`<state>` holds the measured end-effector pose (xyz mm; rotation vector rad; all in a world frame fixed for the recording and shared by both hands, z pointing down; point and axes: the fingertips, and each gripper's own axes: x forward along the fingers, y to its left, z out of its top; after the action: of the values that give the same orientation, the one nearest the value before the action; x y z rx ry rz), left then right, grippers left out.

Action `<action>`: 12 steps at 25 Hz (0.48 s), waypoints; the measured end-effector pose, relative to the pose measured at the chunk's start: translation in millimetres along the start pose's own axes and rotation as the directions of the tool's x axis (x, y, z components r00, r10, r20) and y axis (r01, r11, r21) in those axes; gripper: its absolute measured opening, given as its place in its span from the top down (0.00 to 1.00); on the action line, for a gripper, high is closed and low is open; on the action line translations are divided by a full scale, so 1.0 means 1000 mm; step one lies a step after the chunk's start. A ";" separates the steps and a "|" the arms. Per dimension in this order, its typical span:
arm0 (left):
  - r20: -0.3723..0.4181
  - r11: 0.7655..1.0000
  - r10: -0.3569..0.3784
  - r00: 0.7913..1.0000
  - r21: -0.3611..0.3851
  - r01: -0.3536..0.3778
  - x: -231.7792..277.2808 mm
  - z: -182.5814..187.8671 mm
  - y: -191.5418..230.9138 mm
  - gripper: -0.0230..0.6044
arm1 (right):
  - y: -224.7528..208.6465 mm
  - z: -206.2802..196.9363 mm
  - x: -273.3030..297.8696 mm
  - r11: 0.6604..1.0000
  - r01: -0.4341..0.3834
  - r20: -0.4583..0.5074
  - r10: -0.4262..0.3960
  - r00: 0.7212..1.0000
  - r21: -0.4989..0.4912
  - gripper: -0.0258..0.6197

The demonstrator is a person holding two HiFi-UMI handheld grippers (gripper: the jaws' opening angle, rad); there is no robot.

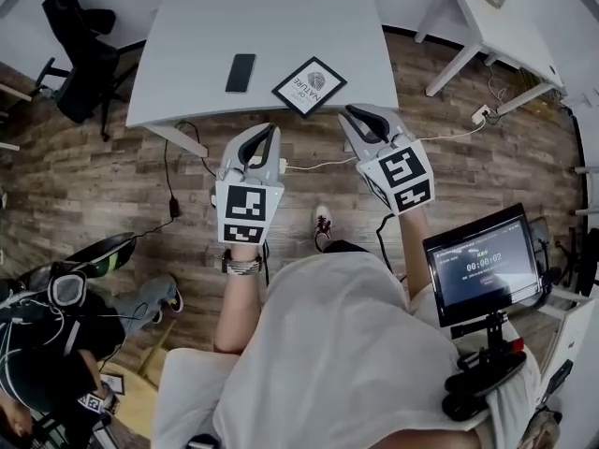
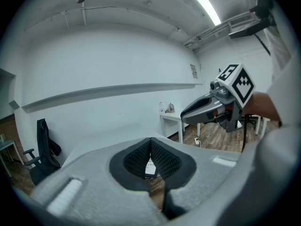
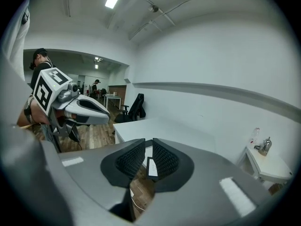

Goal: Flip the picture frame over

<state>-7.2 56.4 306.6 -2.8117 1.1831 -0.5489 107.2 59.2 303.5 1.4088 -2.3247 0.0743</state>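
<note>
Two handheld grippers hang side by side over the wood floor [image 1: 309, 157], just short of a white tabletop [image 1: 271, 17], both aimed at the picture frame [image 1: 310, 85] that has to be turned over. It lies flat near the tabletop's front edge, print side up and rotated so one corner points back at the person. This probably leaves its two near edges open to an approach from either side. A dark smartphone [image 1: 241, 72] lies just beside it on the left, apart from it and not in the path of either gripper.

The left gripper [image 1: 272, 130] has its jaws together at the tips, with nothing between them. The right gripper [image 1: 348, 110] shows its jaws parted by a narrow slit, also empty, and the frame is seen through that slit well beyond the pads. Neither gripper touches the frame or the tabletop. The flip looks not yet begun, and the narrow gap suggests the right jaws are meant to take a thin edge of the frame while the left gripper steadies or lifts
</note>
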 end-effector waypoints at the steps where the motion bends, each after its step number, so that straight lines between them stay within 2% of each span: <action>1: -0.007 1.000 0.000 1.000 -0.004 0.000 0.011 -0.001 0.004 0.95 | -0.008 -0.004 0.012 1.000 -0.022 -0.010 0.022 1.000 0.001 0.88; 5: -0.040 0.998 -0.021 0.999 -0.058 0.019 0.053 -0.011 0.013 0.95 | -0.032 -0.027 0.058 0.993 -0.114 -0.066 0.115 0.991 0.011 0.86; 10: -0.087 0.996 0.035 0.996 -0.075 -0.042 0.075 -0.026 0.021 0.95 | -0.037 -0.062 0.092 0.980 -0.197 -0.138 0.193 0.971 -0.018 0.83; 12: -0.099 0.995 0.050 0.994 -0.085 -0.059 0.080 -0.031 0.023 0.95 | -0.036 -0.077 0.105 0.973 -0.231 -0.161 0.228 0.960 0.002 0.82</action>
<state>18.4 -13.3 355.7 -2.8449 1.3293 -0.6510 121.3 -26.2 406.7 1.0759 -2.3364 0.2268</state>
